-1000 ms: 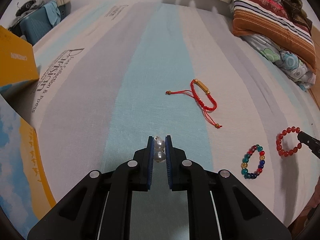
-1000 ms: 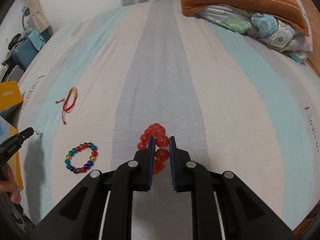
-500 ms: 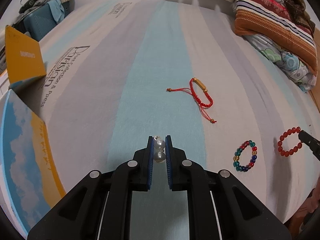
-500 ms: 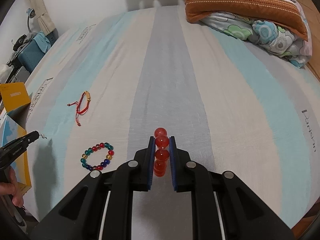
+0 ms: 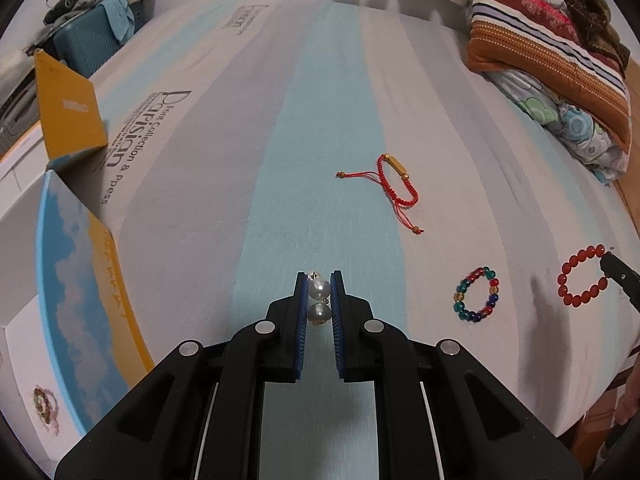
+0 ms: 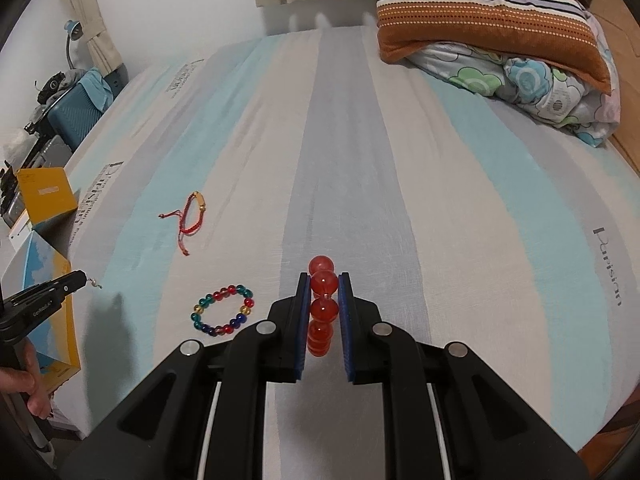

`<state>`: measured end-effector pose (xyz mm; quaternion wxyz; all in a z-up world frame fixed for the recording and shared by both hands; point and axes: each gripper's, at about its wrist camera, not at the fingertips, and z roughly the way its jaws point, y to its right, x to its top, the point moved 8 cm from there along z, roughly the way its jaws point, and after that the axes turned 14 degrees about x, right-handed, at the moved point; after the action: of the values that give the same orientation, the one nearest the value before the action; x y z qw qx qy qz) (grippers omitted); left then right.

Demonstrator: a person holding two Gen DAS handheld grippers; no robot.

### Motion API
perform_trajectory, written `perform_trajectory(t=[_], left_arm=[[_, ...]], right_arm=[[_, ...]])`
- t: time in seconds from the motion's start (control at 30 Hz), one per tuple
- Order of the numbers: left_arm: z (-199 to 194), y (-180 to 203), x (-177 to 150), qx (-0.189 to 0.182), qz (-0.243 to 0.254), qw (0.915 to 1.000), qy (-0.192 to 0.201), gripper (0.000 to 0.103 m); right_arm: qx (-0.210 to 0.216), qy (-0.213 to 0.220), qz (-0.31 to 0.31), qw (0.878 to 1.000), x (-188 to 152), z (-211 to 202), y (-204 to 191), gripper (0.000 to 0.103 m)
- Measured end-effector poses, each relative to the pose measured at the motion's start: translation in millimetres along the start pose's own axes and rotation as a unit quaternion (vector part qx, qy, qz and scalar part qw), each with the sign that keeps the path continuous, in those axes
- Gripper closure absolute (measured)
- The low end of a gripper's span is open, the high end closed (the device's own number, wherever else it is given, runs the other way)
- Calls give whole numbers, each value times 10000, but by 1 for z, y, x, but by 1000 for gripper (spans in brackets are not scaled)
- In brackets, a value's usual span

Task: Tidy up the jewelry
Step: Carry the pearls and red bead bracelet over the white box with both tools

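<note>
My left gripper (image 5: 319,280) is shut on a pearl piece (image 5: 319,289), held above the striped bed. My right gripper (image 6: 324,280) is shut on a red bead bracelet (image 6: 323,307), lifted off the bed; the bracelet hangs as a ring (image 5: 582,276) in the left wrist view. A multicoloured bead bracelet (image 5: 476,295) lies on the bed between the two grippers, also in the right wrist view (image 6: 222,310). A red cord bracelet with a gold bar (image 5: 394,184) lies farther out (image 6: 191,216). The left gripper tip shows at the left edge (image 6: 82,279).
An open box with a blue-and-orange lid (image 5: 76,292) stands off the bed's left edge, a small trinket inside (image 5: 45,408). An orange box flap (image 5: 66,114) rises behind it. Folded quilts and pillows (image 5: 560,64) lie at the far right. A blue case (image 5: 90,44) stands far left.
Both grippers have risen and drawn back with their jewellery. The red bead bracelet has come off the bed and now hangs. More of the box at the left has come into view.
</note>
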<state>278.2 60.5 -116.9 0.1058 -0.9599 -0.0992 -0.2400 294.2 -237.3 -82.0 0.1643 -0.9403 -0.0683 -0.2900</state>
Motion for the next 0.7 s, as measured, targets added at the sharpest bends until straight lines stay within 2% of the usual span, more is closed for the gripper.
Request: perform_trajectory(t=[0.7], left_arm=[[-60,-43,-8,38,-96,9998,161,93]], right_arm=[[169,191,-351,9991,6,-44,-61,90]])
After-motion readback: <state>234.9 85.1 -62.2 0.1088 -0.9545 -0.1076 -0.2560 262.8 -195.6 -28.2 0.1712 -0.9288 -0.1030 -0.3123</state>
